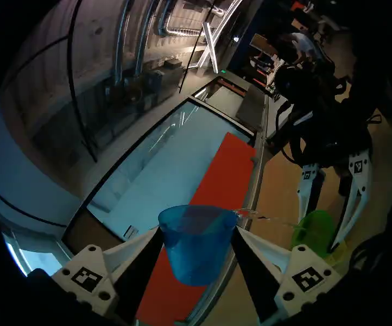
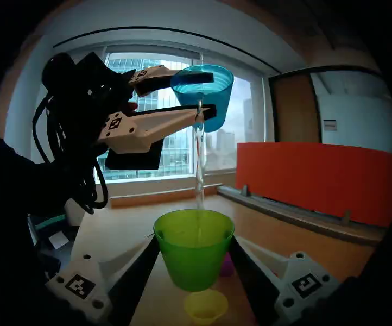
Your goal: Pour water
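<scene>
Left gripper view. The left gripper (image 1: 197, 234) is seen with both fingers pressed on the sides of a blue cup (image 1: 196, 250), which is pinched between them. The cup is tipped towards the right of the picture. A thin water stream (image 1: 264, 218) is seen leaving its rim and running across to a green cup (image 1: 314, 231). The green cup is held farther off between the white fingers of the right gripper (image 1: 333, 217). An orange panel (image 1: 220, 185) and a large window (image 1: 158, 163) are seen behind, tilted with the camera.

Right gripper view. The green cup (image 2: 194, 258) is pinched upright between the right gripper's (image 2: 194, 247) two fingers, above a wooden table (image 2: 288, 231). The blue cup (image 2: 209, 89) is held high above it, tilted, clamped by the left gripper (image 2: 198, 93), from which dark cables (image 2: 82, 163) hang. The water stream (image 2: 198, 168) is seen falling from the blue rim straight into the green cup's mouth. A small yellow cup (image 2: 206, 306) stands on the table below the green cup. A purple object (image 2: 227, 265) is partly hidden just behind it; what it is cannot be told. The orange panel (image 2: 318, 179) stands at the right, well apart.
</scene>
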### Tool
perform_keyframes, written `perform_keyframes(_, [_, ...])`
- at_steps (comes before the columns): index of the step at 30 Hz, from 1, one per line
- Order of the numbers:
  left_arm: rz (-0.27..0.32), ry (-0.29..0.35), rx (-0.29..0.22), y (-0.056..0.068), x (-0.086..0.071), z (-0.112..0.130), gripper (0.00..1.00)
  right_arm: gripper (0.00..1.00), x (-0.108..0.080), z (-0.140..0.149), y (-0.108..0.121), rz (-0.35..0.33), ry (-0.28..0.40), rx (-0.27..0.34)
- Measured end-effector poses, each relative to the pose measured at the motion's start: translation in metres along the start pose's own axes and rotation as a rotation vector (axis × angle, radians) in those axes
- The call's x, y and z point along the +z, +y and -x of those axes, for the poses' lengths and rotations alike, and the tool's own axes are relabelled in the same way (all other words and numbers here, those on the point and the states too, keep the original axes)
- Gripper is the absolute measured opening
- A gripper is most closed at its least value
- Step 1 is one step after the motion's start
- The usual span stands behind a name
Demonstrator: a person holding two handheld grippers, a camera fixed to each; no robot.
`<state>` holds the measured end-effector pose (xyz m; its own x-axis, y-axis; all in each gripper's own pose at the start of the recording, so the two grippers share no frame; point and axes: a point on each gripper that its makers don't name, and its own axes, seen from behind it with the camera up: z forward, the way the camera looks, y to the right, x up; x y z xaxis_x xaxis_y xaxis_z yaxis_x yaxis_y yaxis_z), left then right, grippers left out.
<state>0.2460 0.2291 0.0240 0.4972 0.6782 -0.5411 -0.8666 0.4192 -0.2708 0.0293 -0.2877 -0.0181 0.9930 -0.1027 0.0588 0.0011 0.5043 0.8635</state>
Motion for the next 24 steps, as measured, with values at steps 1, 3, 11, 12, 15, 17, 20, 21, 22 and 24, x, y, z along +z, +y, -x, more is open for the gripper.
perform_keyframes(1, [-0.001,-0.001,0.005,-0.0002,0.0002,-0.0002,0.85,0.89,-0.0002,0.0000,0.0002,0.000,0.000,0.000])
perform_keyframes(3, [-0.002,-0.001,0.014,-0.0007,0.0003,-0.0008,0.85,0.89,-0.0005,0.0000,0.0006,0.001,0.000,-0.001])
perform_keyframes(11, [-0.012,-0.004,0.052,-0.0030,-0.0001,-0.0029,0.85,0.89,-0.0013,-0.0005,0.0010,0.004,0.001,-0.003])
perform_keyframes(12, [-0.012,-0.004,0.056,-0.0033,-0.0002,-0.0030,0.85,0.89,-0.0014,-0.0004,0.0010,0.004,0.001,-0.003])
perform_keyframes(15, [-0.016,-0.003,0.068,-0.0042,-0.0004,-0.0037,0.85,0.89,-0.0018,-0.0005,0.0010,0.005,0.002,-0.005])
perform_keyframes(17, [-0.017,-0.003,0.076,-0.0044,-0.0006,-0.0045,0.85,0.89,-0.0021,-0.0008,0.0010,0.005,0.002,-0.005])
perform_keyframes(20, [-0.020,-0.002,0.088,-0.0052,-0.0007,-0.0058,0.85,0.89,-0.0023,-0.0013,0.0013,0.006,0.002,-0.006])
perform_keyframes(21, [-0.020,-0.002,0.091,-0.0054,-0.0007,-0.0061,0.85,0.89,-0.0023,-0.0014,0.0014,0.006,0.002,-0.007])
perform_keyframes(22, [-0.021,-0.002,0.095,-0.0055,-0.0007,-0.0064,0.85,0.89,-0.0022,-0.0016,0.0015,0.007,0.002,-0.007])
perform_keyframes(24, [-0.022,-0.003,0.103,-0.0055,-0.0007,-0.0067,0.85,0.89,-0.0020,-0.0019,0.0016,0.007,0.002,-0.008])
